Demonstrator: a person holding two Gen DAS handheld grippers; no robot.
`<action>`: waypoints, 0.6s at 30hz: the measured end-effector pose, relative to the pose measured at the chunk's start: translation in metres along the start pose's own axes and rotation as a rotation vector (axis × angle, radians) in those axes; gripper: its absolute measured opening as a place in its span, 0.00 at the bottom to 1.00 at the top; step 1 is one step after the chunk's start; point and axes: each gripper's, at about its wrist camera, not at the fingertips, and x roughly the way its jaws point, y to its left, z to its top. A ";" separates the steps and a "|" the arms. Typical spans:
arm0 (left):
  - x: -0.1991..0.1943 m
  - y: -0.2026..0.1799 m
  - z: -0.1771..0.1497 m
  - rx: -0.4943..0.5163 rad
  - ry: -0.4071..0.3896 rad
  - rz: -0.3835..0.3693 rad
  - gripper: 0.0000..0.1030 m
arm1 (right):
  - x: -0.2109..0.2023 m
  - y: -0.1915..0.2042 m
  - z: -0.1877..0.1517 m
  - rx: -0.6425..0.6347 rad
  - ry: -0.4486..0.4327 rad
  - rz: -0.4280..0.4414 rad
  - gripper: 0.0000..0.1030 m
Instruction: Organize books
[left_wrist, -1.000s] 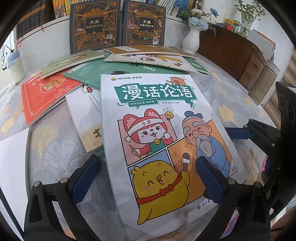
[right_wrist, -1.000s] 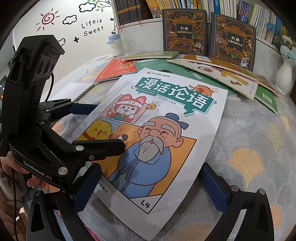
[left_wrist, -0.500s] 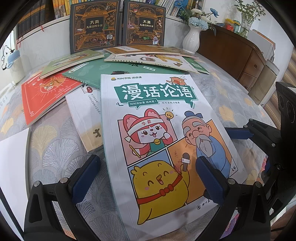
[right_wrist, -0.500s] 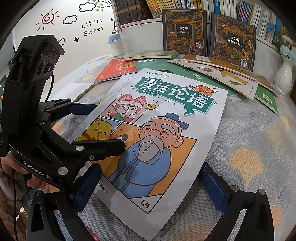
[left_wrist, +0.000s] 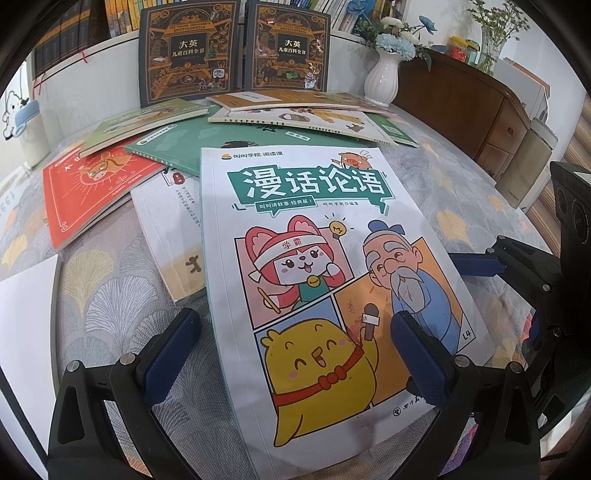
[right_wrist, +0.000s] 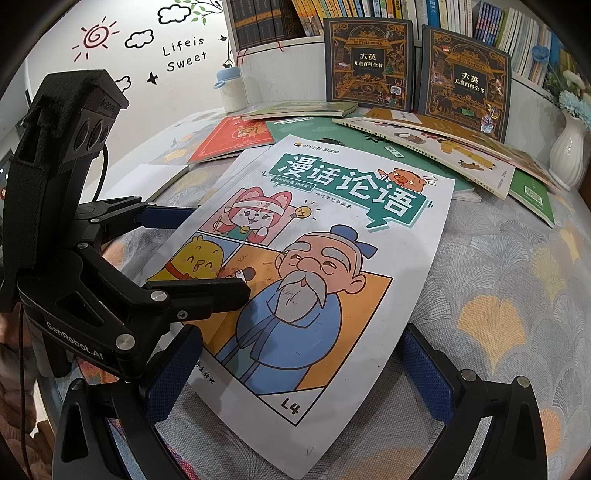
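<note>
- Where the room closes in at the far side, a bookshelf (right_wrist: 436, 14) packed with upright spines runs behind everything, and on the white wall to its left a sticker reads "Lifeis Sweet" (right_wrist: 184, 54) among drawn clouds and a red sun.
- Below that, the desk (right_wrist: 517, 280) wears a grey cloth printed with yellow and white ginkgo leaves; a dark wooden cabinet (left_wrist: 461, 110) stands at its right.
- On the near middle of the desk lies the comic book (left_wrist: 314, 240), flat and face up, its white cover titled "漫话论语" in a green banner, with "叫叫学院 阅读课" above and "L4" in the near right corner.
- Two dark encyclopedias (left_wrist: 186, 51) stand upright at the far edge, both marked "大英 儿童百科全书".
- Between these and the comic book, thin books lie overlapping: a green book (left_wrist: 207, 144), a red book (left_wrist: 88, 192) to the left, and a white book (left_wrist: 170, 236) partly under the comic.
- Over the comic book's near edge the left claw (left_wrist: 291, 332) is spread wide, its frame lettered "GenRobot.AI"; one blue pad is over the cover.
- Just right of it, the right claw (right_wrist: 299, 365) is likewise spread wide, straddling the book's near right corner.
- A white vase (left_wrist: 382, 81) with blue flowers sits at the far right.
</note>
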 end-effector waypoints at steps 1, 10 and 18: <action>0.000 0.000 0.000 0.000 0.000 0.000 1.00 | 0.000 0.000 0.000 0.000 0.000 0.000 1.00; 0.000 0.000 0.000 0.000 0.001 0.000 1.00 | 0.000 0.001 0.000 0.000 0.000 -0.001 1.00; 0.000 0.000 0.000 -0.006 0.000 -0.004 1.00 | 0.001 0.001 0.000 0.012 -0.002 -0.004 1.00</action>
